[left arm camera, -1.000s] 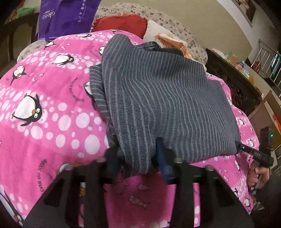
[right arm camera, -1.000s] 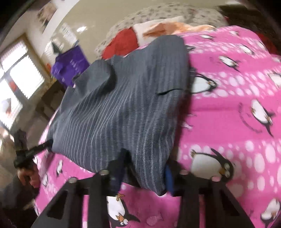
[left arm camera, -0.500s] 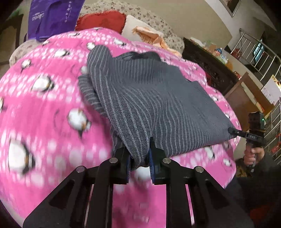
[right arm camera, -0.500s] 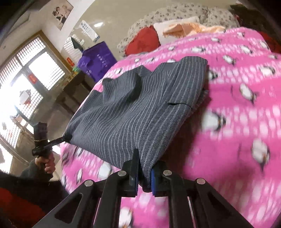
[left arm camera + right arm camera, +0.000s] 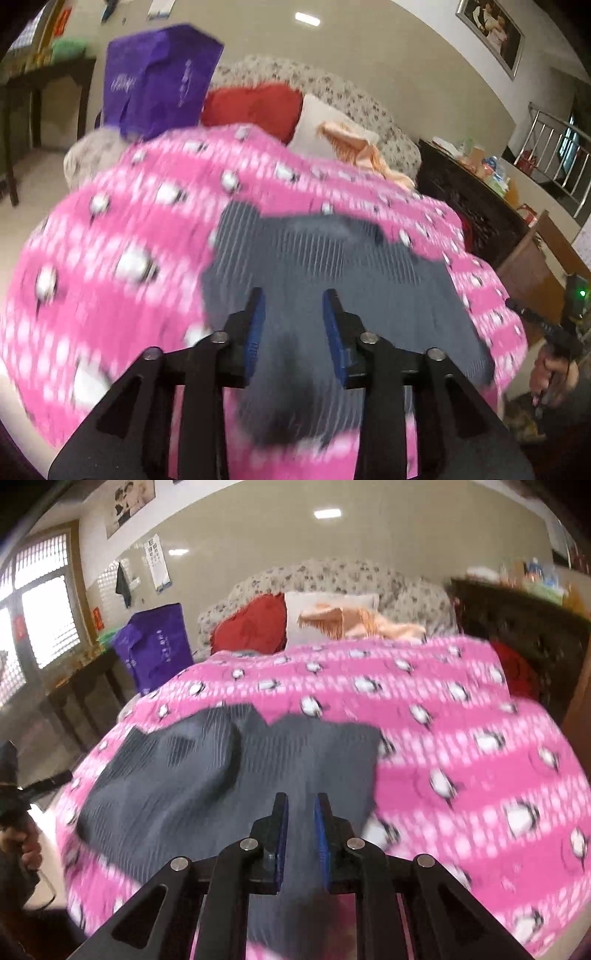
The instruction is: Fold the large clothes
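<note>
A grey striped garment [image 5: 332,266] lies bunched on a pink penguin blanket [image 5: 110,258]. My left gripper [image 5: 293,295] hovers over its near edge. Its jaws are opening, the blue pads stand apart, and grey cloth shows in the gap without being pressed. In the right wrist view the same garment [image 5: 177,775] spreads over the blanket [image 5: 461,720], and my right gripper [image 5: 300,797] is shut on a fold of it that runs down between the pads. Both views are motion-blurred. The other gripper's handle shows at the edge of each view [image 5: 546,325] [image 5: 44,782].
Behind the blanket stand a floral sofa back [image 5: 351,99], a red cushion [image 5: 255,107], a white pillow with a peach cloth [image 5: 354,144] and a purple bag [image 5: 159,77]. A dark cabinet [image 5: 472,206] with bottles stands to the right. A dark side table [image 5: 85,686] stands on the left.
Both grippers have risen and drawn back, so more of the room shows. The left pads, pinched on the garment's edge half a second ago, have parted. The right pads stay on the cloth.
</note>
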